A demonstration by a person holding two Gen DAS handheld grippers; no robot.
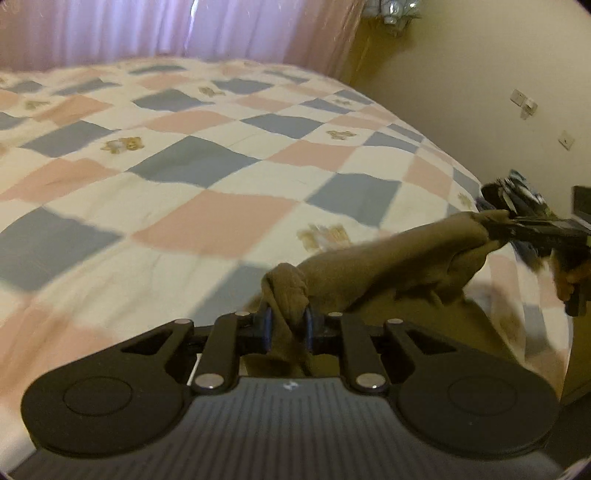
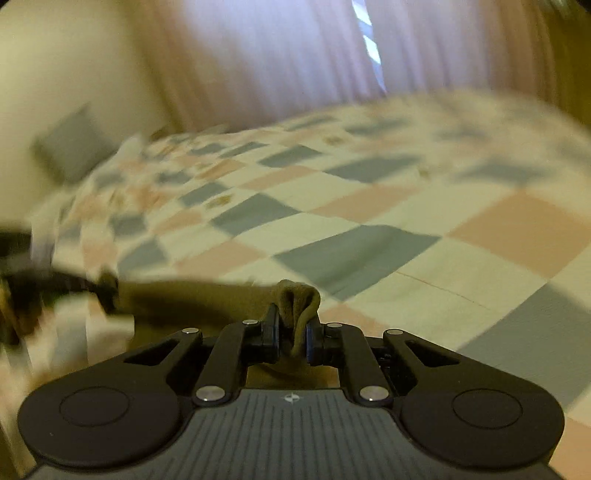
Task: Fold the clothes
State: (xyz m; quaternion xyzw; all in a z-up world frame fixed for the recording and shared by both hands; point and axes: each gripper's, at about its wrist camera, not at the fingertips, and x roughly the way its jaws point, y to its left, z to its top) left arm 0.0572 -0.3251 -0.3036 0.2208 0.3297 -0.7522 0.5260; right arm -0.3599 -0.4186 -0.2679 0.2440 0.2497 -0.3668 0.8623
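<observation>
An olive-brown garment is stretched between my two grippers above the bed. My left gripper is shut on a bunched edge of the garment. My right gripper is shut on another bunched edge of the garment. In the left wrist view the right gripper shows at the right, pinching the far end of the cloth. In the right wrist view the left gripper shows blurred at the left, with cloth running to it.
The bed has a checked quilt of pink, blue and white squares with bear prints. Pink curtains hang behind it. A cream wall with sockets is on the right. A grey pillow lies at the far left.
</observation>
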